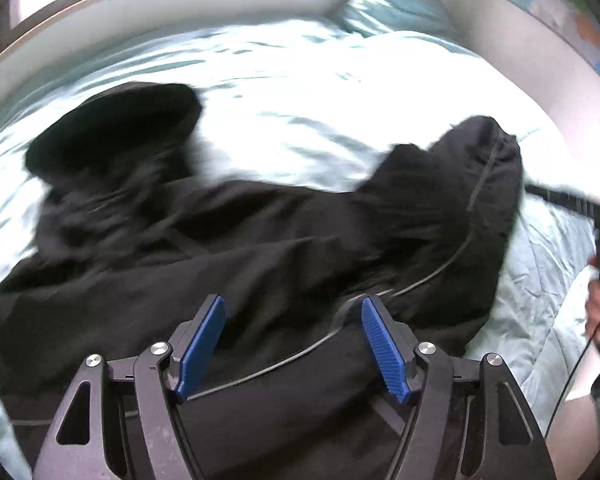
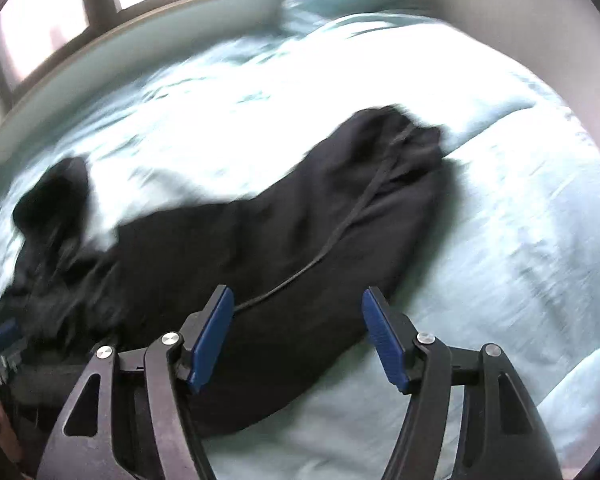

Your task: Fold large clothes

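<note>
The black garment (image 1: 260, 240) lay on the bed (image 1: 300, 92), spread over the pale blue cover, and it was not yet folded in any tidy way. It looked like trousers or a similar large piece: two long parts went away from the cameras, one to the left with a crumpled end and one to the right, and the light cover showed between them. A thin dark cord (image 1: 452, 256) ran over the cloth on the right part; I could not tell whether it belonged to the garment or to the rig.

The left tongs (image 1: 292, 344) were spread wide above the near edge of the cloth, with nothing between the blue pads. The right tongs (image 2: 296, 336) were also spread and empty, over the right part of the garment near its border with the cover. Both pictures were blurred.

My judgement is that the task was at an early stage: the garment seemed only laid out, with wrinkles on the left part, and all the folds were left to do.
</note>
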A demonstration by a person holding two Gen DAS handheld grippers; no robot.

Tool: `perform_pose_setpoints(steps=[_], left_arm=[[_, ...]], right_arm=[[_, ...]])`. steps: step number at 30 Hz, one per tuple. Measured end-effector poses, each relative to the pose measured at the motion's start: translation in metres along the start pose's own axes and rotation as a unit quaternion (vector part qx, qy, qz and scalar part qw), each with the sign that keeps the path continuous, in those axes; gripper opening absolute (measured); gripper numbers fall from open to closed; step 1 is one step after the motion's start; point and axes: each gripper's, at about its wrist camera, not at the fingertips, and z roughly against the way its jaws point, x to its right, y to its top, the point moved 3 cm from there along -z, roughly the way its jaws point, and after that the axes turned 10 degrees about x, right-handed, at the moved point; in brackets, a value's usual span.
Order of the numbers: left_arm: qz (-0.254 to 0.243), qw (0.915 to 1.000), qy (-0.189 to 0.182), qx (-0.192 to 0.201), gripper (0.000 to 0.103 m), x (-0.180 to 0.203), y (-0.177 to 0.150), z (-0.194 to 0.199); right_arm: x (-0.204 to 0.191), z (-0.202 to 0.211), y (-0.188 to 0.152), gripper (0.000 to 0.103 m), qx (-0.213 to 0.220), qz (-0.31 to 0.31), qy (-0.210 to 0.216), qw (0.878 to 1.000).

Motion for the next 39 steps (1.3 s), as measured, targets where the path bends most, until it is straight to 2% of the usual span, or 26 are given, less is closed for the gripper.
perform_pose_setpoints(steps=[4,7,11,15,16,17,18,19,21,25,27,28,31,33,36,39], left_arm=[[-0.013,0.9996,-0.025,-0.005,0.073,0.049,0.008,-0.040],[-0.007,0.9990,-0.037,-0.025,0.073,0.066,0.005,-0.069],[0.001,0.9986,-0.034,-0.039,0.073,0.075,0.000,-0.094],[-0.006,0.9986,-0.034,-0.039,0.073,0.076,0.000,-0.098],[-0.008,0.9986,-0.034,-0.040,0.073,0.077,0.000,-0.099],[-0.010,0.9986,-0.033,-0.039,0.072,0.077,0.000,-0.099],[-0.014,0.9987,-0.032,-0.038,0.072,0.079,0.000,-0.098],[-0.016,0.9987,-0.031,-0.037,0.071,0.080,0.001,-0.096],[-0.017,0.9985,-0.039,-0.035,0.068,0.082,0.004,-0.090],[-0.035,0.9961,-0.078,-0.020,0.067,0.099,0.015,-0.077],[-0.049,0.9936,-0.099,-0.024,0.067,0.114,0.017,-0.080],[-0.053,0.9928,-0.103,-0.031,0.067,0.121,0.016,-0.086],[-0.048,0.9902,-0.101,-0.083,0.067,0.131,0.002,-0.125],[-0.033,0.9887,-0.083,-0.120,0.068,0.127,-0.012,-0.157],[-0.045,0.9892,-0.071,-0.120,0.068,0.128,-0.016,-0.162],[-0.037,0.9902,-0.081,-0.107,0.067,0.126,-0.010,-0.140]], right_arm=[[0.071,-0.019,0.043,0.070,0.028,-0.040,-0.019,0.999],[0.110,-0.051,0.071,0.070,0.025,-0.088,0.001,0.996],[0.136,-0.094,0.085,0.070,0.003,-0.127,0.034,0.991],[0.134,-0.135,0.088,0.070,-0.028,-0.142,0.089,0.985],[0.130,-0.143,0.088,0.067,-0.036,-0.140,0.094,0.985],[0.124,-0.145,0.085,0.058,-0.038,-0.132,0.089,0.986],[0.117,-0.143,0.084,0.041,-0.036,-0.117,0.084,0.989],[0.112,-0.138,0.082,0.034,-0.034,-0.107,0.083,0.990],[0.109,-0.111,0.079,0.027,-0.010,-0.089,0.077,0.993],[0.133,-0.032,0.076,0.026,0.063,-0.053,0.011,0.997],[0.158,0.001,0.070,0.026,0.087,-0.056,-0.026,0.994],[0.168,0.010,0.066,0.026,0.091,-0.066,-0.030,0.993],[0.199,0.009,0.041,0.026,0.061,-0.104,-0.036,0.992],[0.207,-0.018,0.017,0.026,0.013,-0.115,-0.044,0.992],[0.213,-0.046,-0.004,0.026,-0.021,-0.128,-0.052,0.990],[0.211,-0.035,0.001,0.026,-0.010,-0.143,-0.033,0.989]])
